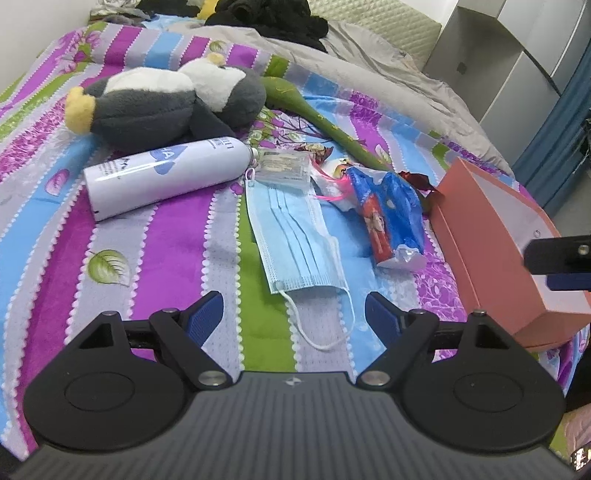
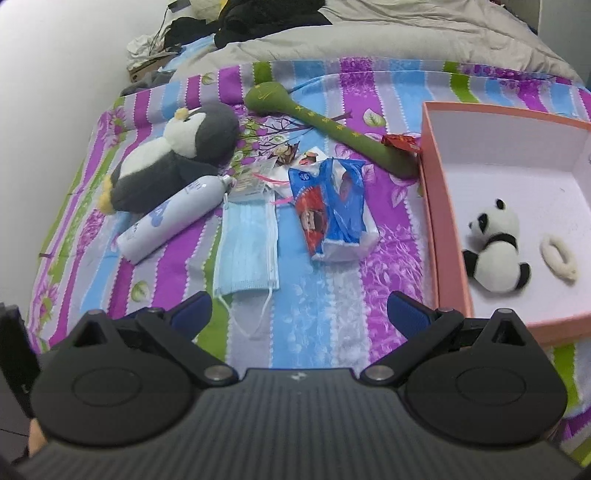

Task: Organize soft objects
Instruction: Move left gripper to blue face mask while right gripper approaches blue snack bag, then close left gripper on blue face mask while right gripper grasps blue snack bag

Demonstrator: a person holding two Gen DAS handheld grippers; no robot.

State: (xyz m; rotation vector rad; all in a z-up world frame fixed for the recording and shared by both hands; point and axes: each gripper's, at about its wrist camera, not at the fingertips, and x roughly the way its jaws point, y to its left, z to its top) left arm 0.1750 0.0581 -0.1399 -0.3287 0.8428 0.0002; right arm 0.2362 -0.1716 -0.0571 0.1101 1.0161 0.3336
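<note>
A grey and white plush penguin (image 1: 162, 103) (image 2: 173, 158) lies on the striped bedspread. A green plush stick (image 1: 317, 118) (image 2: 332, 125) lies beyond it, reaching toward a pink open box (image 1: 491, 236) (image 2: 439, 221). Inside the box lie a small plush panda (image 2: 495, 251) and a white fluffy ring (image 2: 559, 258). A blue face mask (image 1: 295, 236) (image 2: 247, 251) lies in the middle. My left gripper (image 1: 293, 317) is open and empty just short of the mask's ear loop. My right gripper (image 2: 299, 314) is open and empty above the bedspread, left of the box.
A white bottle (image 1: 166, 173) (image 2: 173, 218) lies beside the penguin. A blue and red tissue pack (image 1: 388, 214) (image 2: 332, 218), a small clear packet (image 1: 284, 166) and a red wrapper (image 2: 400, 142) lie nearby. A grey quilt (image 1: 369, 70) and dark clothes (image 1: 273, 18) fill the far end.
</note>
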